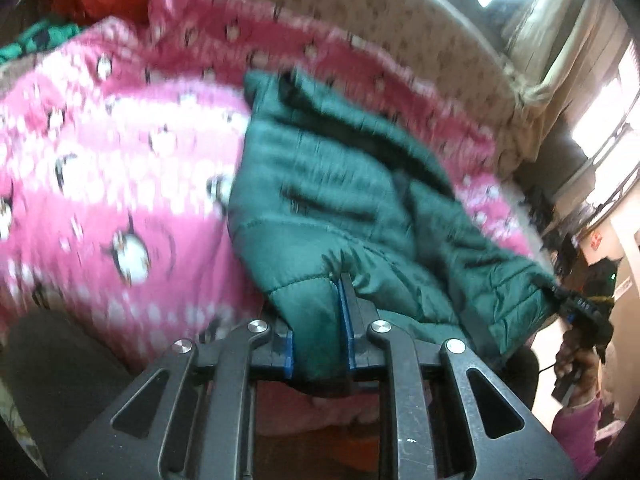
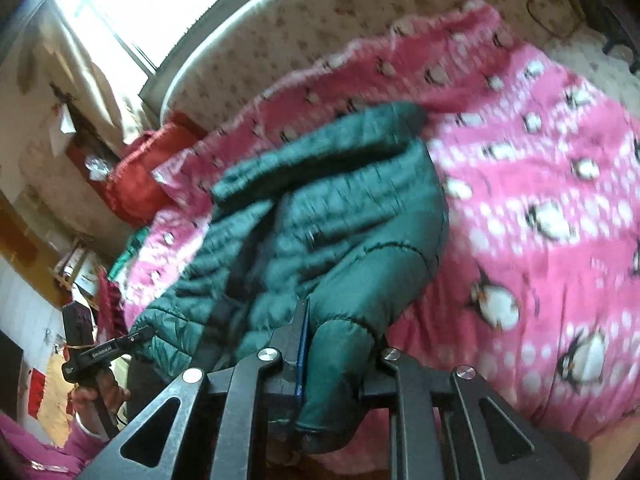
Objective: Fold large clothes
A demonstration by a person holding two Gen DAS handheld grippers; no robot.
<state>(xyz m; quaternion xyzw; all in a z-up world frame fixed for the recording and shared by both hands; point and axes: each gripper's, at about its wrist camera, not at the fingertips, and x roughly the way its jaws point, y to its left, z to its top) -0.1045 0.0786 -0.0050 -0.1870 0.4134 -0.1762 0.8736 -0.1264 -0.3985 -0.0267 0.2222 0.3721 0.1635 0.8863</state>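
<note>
Clamped in my left gripper (image 1: 320,312) was a fold of the puffy, quilted green jacket (image 1: 340,184); my right gripper (image 2: 332,344) pinched another fold, both angled downward. It draped over the fuzzy pink penguin blanket (image 1: 100,160).

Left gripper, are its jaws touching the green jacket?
Touching. The left wrist view shows the left gripper with jaws clamped on a fold of the green jacket.

Daylit, blurred fisheye views

We see blown-out glare at the window (image 2: 160,4), motion smear across the pink blanket (image 1: 120,168), and dark, curved corners.
</note>
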